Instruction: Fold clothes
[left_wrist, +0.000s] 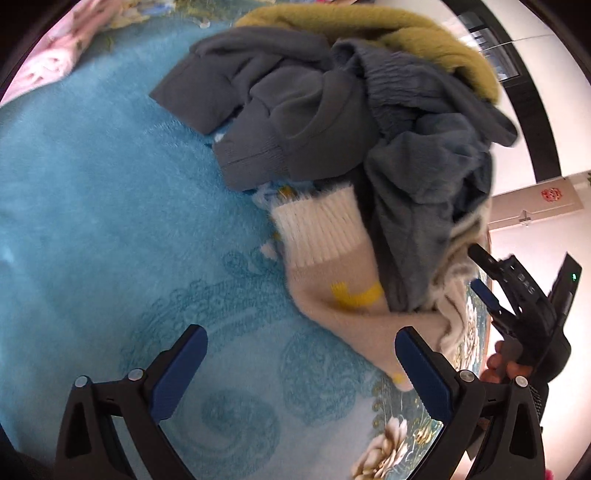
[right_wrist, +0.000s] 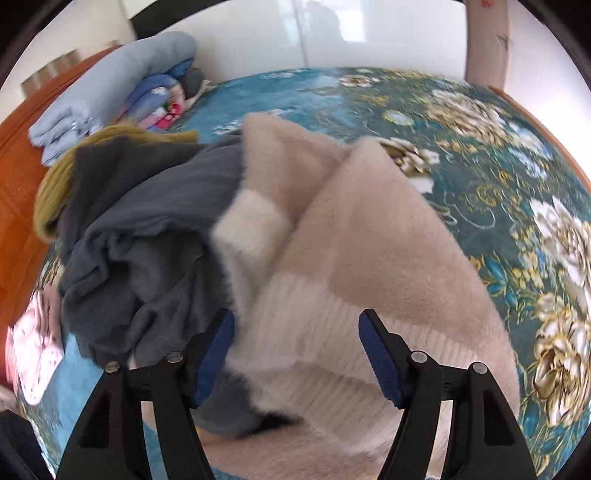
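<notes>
Clothes lie heaped on a bed covered by a blue floral blanket (left_wrist: 92, 206). In the left wrist view the left gripper (left_wrist: 301, 341) hangs with its jaws wide apart over bare blanket, nothing between them. The beige sweater (left_wrist: 332, 266) with a white ribbed cuff lies from its 12 toward its 2 o'clock, its lower edge just beside the right-hand finger. Grey garments (left_wrist: 295, 110) pile beyond at 12 o'clock, an olive knit (left_wrist: 424, 40) behind them at 1. The right gripper (left_wrist: 484, 273) shows at 3 o'clock, carried in a hand (left_wrist: 500, 363). In the right wrist view its jaws stand apart above the sweater (right_wrist: 369, 240), whose ribbed hem lies between the blue pads (right_wrist: 378, 358) without being pinched. The grey garments (right_wrist: 147, 229) lie at its 10 o'clock, folded bedding (right_wrist: 110, 88) farther at 11.
</notes>
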